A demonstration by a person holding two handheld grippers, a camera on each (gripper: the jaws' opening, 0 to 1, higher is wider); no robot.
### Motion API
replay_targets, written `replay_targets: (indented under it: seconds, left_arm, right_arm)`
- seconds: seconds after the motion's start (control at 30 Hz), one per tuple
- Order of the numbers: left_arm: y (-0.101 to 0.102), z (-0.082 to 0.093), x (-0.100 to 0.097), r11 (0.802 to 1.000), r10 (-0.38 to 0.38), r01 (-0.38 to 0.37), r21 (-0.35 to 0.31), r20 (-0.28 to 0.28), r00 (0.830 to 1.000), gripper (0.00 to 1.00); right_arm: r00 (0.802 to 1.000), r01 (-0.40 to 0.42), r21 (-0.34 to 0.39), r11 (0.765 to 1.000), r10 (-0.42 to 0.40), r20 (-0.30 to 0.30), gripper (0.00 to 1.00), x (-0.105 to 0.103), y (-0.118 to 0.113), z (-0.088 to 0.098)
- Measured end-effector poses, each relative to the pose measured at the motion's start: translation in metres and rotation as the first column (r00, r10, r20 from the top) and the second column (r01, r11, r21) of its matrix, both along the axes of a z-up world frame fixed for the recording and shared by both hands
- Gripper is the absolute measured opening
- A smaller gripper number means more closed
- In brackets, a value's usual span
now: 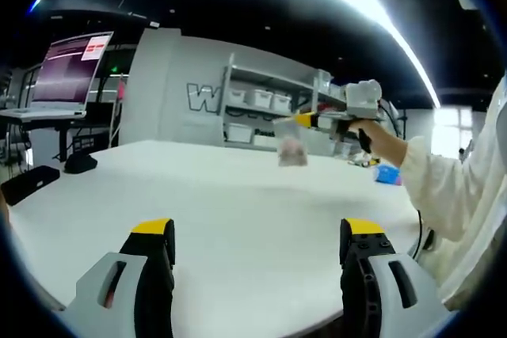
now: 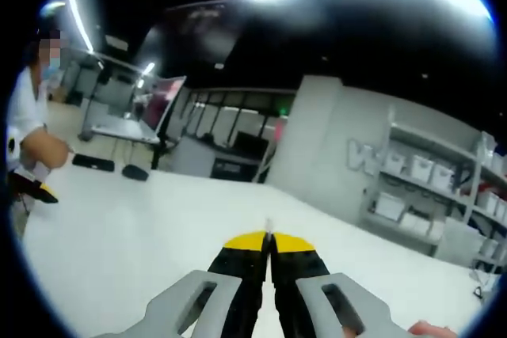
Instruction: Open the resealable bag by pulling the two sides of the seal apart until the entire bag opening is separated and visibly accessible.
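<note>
left gripper (image 1: 257, 235): own jaws spread wide at 6 o'clock of the left gripper view, yellow tips well apart, nothing between them, white table below.
right gripper (image 2: 268, 241): in the right gripper view, jaws pressed together at 6 o'clock, yellow tips meeting on a thin pale sliver that sticks up between them. Same gripper seen from the left gripper view at 2 o'clock (image 1: 305, 119), held up by a hand in a white sleeve (image 1: 444, 187), yellow tip pinching the bag's top edge.
resealable bag (image 1: 291, 148): small clear bag with pinkish contents, hanging from the right gripper tip, off the table, about 1 o'clock of centre in the left gripper view. Can't tell if the seal is parted; too small and blurred.
table (image 1: 238, 195): white, rounded edge, spans the lower half of both views.
laptop (image 1: 67, 73): open, screen lit purplish, on a stand at 10 o'clock in the left gripper view; also at 10 o'clock in the right gripper view (image 2: 162, 104).
black items: dark flat piece (image 1: 30, 184) and a dark mouse-like object (image 1: 79, 164) at the table's 9 o'clock edge.
shelving (image 1: 269, 108): grey rack with white bins behind the bag; in the right gripper view at 3 o'clock (image 2: 436, 187).
person (image 2: 28, 108): white top, at 9 o'clock in the right gripper view, beside the table.
</note>
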State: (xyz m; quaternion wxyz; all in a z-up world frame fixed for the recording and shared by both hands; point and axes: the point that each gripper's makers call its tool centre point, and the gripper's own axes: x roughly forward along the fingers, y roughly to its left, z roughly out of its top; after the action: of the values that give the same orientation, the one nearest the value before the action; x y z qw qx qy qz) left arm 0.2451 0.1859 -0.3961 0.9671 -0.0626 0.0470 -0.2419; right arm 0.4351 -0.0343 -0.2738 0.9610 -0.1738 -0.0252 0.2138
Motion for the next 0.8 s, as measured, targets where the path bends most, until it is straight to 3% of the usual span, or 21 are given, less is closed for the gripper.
replay_targets:
  seconds: [0.8]
  left_arm:
    - [-0.004, 0.0, 0.002, 1.0, -0.016, 0.016, 0.007, -0.003, 1.0, 0.84]
  right_arm:
    - [0.999, -0.047, -0.021, 0.999, 0.047, -0.001, 0.0, -0.029, -0.002, -0.003]
